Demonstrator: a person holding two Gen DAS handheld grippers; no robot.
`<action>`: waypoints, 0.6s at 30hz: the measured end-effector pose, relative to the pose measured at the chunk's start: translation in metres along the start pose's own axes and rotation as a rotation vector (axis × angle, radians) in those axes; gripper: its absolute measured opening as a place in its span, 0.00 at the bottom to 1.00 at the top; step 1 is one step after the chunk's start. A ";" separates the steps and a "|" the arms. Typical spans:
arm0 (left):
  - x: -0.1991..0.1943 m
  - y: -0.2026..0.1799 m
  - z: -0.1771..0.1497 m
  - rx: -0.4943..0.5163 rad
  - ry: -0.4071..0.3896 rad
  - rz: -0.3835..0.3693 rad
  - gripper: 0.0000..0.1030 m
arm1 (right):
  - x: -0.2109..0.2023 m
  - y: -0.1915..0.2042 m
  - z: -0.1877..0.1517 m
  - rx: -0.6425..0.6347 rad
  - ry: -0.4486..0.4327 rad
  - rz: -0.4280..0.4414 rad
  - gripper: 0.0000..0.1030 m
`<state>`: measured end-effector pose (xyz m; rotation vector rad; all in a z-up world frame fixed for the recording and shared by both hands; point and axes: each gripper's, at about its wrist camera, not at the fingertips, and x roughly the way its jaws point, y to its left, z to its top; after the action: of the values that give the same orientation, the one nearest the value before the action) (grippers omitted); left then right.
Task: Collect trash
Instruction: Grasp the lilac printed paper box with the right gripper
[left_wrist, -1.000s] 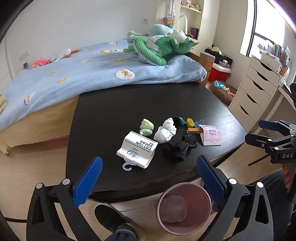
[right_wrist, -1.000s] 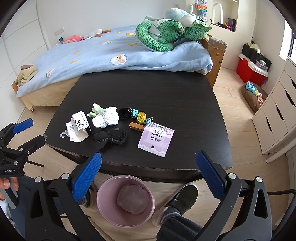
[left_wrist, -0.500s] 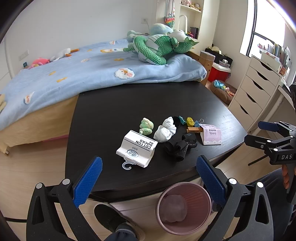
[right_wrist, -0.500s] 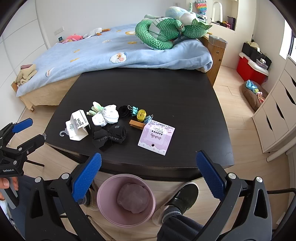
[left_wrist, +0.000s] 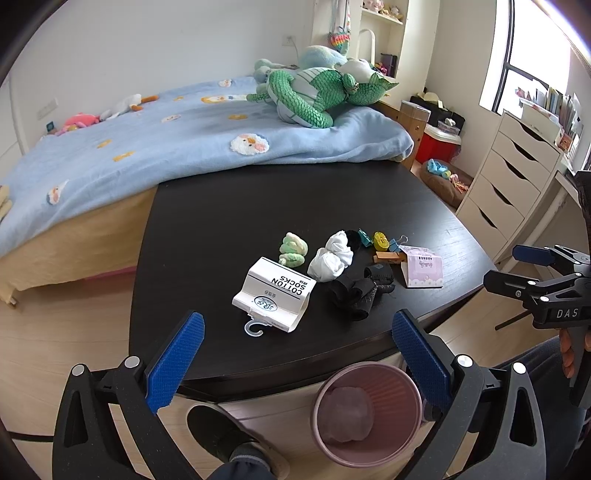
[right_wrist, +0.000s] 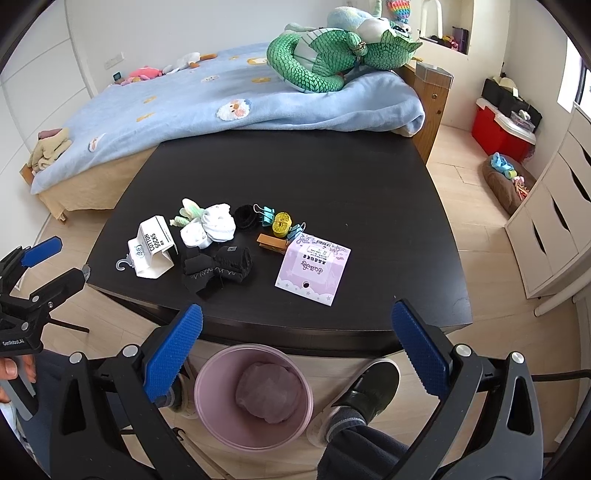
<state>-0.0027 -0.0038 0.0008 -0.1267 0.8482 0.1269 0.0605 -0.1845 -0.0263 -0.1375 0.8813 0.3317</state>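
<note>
The pink bin (right_wrist: 254, 395) holds a crumpled lump too blurred to name. The small print on the pink card (right_wrist: 313, 268) is unreadable. In the left wrist view, at 3 o'clock, the right claw (left_wrist: 517, 267) is cut off by the edge, and the surface (left_wrist: 258, 206) hides the bin's far rim.

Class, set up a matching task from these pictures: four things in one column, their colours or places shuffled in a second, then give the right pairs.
Things
1. Round plastic waste bin
2. Folded cardboard sock package printed COTTON SOCKS
3. Scaly plush dragon
4. Flat card package with a punched hole

Descriptions
A. green, on the bed
B. lilac, flat on the table
C. pink, on the floor
D. white, with a plastic hook

Pairs: 1-C, 2-D, 3-A, 4-B
</note>
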 end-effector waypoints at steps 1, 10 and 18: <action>0.001 0.000 -0.001 -0.002 0.001 -0.002 0.95 | 0.003 -0.001 0.001 0.008 0.005 -0.001 0.97; 0.003 0.005 -0.002 -0.008 -0.001 -0.014 0.95 | 0.055 -0.006 0.016 0.093 0.087 -0.056 0.97; 0.001 0.011 -0.001 -0.017 -0.002 -0.012 0.95 | 0.106 -0.019 0.027 0.204 0.170 -0.097 0.97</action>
<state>-0.0047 0.0069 -0.0017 -0.1471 0.8448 0.1232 0.1491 -0.1715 -0.0922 -0.0191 1.0677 0.1396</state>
